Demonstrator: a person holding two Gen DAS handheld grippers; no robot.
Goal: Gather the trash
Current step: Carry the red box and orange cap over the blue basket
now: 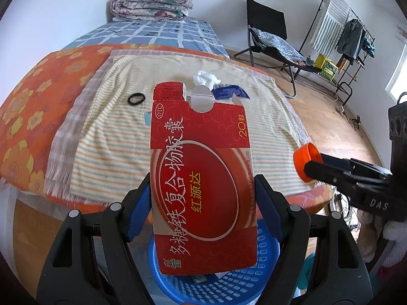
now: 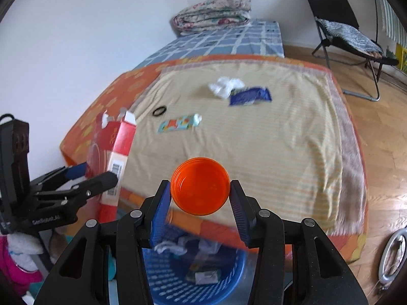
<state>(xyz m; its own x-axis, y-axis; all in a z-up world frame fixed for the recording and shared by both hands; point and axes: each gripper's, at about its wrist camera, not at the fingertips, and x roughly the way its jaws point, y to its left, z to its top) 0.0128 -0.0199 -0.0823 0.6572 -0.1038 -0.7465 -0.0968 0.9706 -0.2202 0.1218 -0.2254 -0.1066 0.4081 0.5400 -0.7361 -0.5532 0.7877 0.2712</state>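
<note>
A: What's nearest?

B: A blue mesh basket (image 2: 195, 274) on the floor at the bed's near edge, with scraps already inside. Above it the left tongs (image 1: 203, 203) clamp a red medicine box (image 1: 203, 178) by its sides, and to their right the right tongs (image 2: 199, 195) pinch an orange cap (image 2: 200, 189) between blue pads.

A: And the surface beyond?

B: A bed under a yellow striped towel (image 2: 267, 139) laid on an orange flowered cover (image 1: 33, 106). On the towel lie a colourful wrapper (image 2: 179, 124), a black ring (image 2: 159, 110), then farther off a blue packet (image 2: 250, 96) touching crumpled white tissue (image 2: 225, 86).

A: Farther still?

B: Blue checked sheet, a folded quilt (image 1: 152, 3) against the far wall.

A: Room to move?

B: Bare wooden floor (image 2: 381, 132) right of the bed; a black folding chair (image 1: 269, 35) and clothes rack (image 1: 340, 38) stand far right.
</note>
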